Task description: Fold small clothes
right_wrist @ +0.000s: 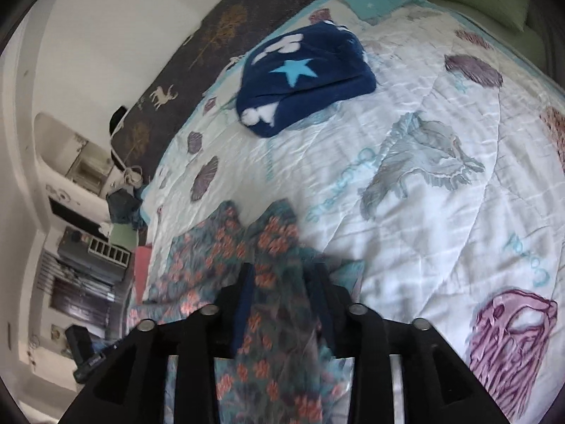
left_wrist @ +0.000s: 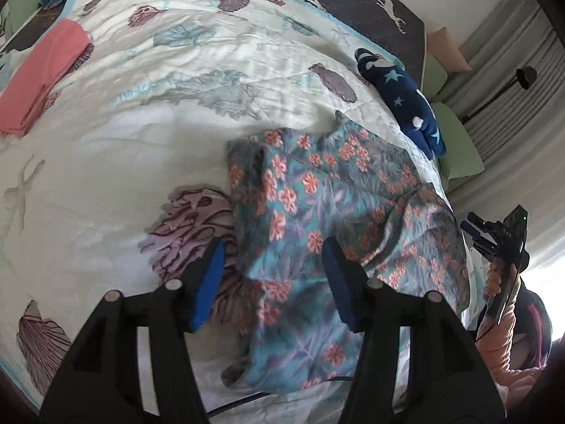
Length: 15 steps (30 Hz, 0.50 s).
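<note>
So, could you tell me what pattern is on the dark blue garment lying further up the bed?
Light blue stars and white patches on the navy garment, clearest in the right wrist view.

One crumpled teal floral garment (left_wrist: 317, 208), one folded navy star-print fleece piece (left_wrist: 402, 102), one folded coral-pink cloth (left_wrist: 42, 74), two black grippers with blue pads

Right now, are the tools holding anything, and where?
Left tool holds nothing, open over the flowery garment. Right tool has that cloth between its jaws; whether it grips cannot be told.
</note>
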### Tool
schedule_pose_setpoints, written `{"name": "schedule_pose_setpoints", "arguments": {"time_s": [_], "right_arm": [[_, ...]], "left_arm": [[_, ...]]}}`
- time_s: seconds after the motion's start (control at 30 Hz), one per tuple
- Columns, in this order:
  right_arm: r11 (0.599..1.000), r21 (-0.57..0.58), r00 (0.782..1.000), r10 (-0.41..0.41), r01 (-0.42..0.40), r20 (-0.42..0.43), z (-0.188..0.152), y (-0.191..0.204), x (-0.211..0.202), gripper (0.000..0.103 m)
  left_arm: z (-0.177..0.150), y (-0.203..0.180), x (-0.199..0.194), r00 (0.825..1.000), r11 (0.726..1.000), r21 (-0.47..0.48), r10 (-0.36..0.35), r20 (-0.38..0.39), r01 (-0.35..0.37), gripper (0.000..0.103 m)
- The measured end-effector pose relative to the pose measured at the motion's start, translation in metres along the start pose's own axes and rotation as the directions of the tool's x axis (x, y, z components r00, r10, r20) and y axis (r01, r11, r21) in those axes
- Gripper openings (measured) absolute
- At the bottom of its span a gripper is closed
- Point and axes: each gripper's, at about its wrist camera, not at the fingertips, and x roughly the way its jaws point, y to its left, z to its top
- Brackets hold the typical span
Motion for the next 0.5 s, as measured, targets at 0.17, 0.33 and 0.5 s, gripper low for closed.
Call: {"name": "schedule_pose_setpoints", "arguments": {"time_s": [0.17, 0.33, 0.5], "right_arm": [[0.995, -0.077, 0.997, -0.063, 0.066, 0.044, -0.002, 0.015, -0.01, 0.052], [0.942, -0.277, 0.98, -0.163, 0.188, 0.111, 0.015, 0.036, -0.004, 0.072], [0.946, -0.303, 0.992, -0.127, 0.119, -0.005, 0.043, 0.038, 0.03, 0.073]], "left_arm": [[0.015, -0.009, 0.001, 0.999, 0.999, 0.002, -0.051, -0.013, 0.052, 0.006], [0.069, -0.038, -0.03, 0.992, 0.994, 0.044, -0.099, 0.079, 0.096, 0.006], [0.14, -0.043, -0.013, 0.989, 0.999, 0.011, -0.036, 0.147, 0.034, 0.006]]}}
